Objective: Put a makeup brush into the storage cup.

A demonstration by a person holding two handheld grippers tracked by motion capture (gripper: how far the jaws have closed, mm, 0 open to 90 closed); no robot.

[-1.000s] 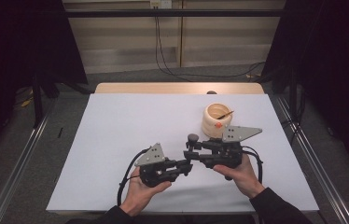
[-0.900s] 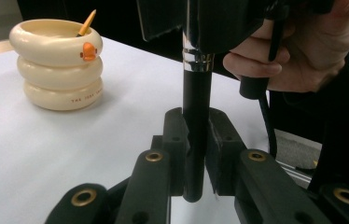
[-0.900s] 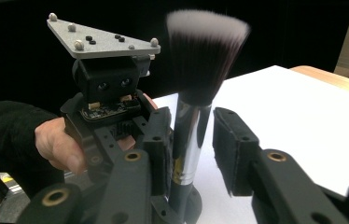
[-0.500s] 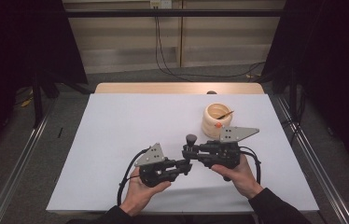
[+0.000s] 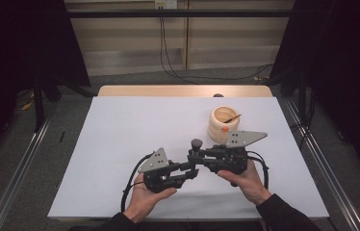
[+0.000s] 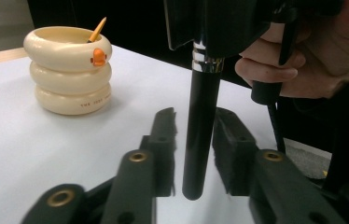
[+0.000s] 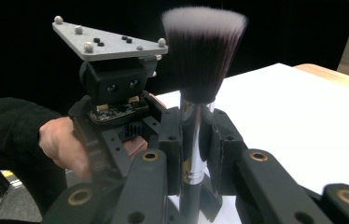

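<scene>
Looking along the right hand-held gripper [image 7: 193, 140], I saw its jaws clamped on the shiny metal collar of a makeup brush [image 7: 199, 65], just under the bristles. The brush stood upright, its dark, pale-tipped bristle head fanned out above the jaws and its black handle running down below them. Those jaws had just been closing, with the brush between them, and in that view the pads pressed on it from both sides.

The left hand-held gripper [image 6: 193, 149] had its jaws loose around the lower end of the same brush [image 6: 200, 135]. The black handle hung between the pads with a gap showing on either side, so nothing was pinched there. These jaws had just been opening, with the handle between them.

From the high view, both tools met near the front middle of the white table [image 5: 120, 144], the left hand-held gripper [image 5: 190, 169] pointing toward the right hand-held gripper [image 5: 198, 155], and the brush [image 5: 197, 144] rose at the point where they joined, clear of the table top. A hand [image 5: 144, 199] carried the left tool and another hand [image 5: 245, 175] carried the right.

A cream ringed cup [image 5: 224, 123] stood on the table behind the right tool, well apart from the brush, with a thin stick [image 5: 232, 117] leaning inside it.
</scene>
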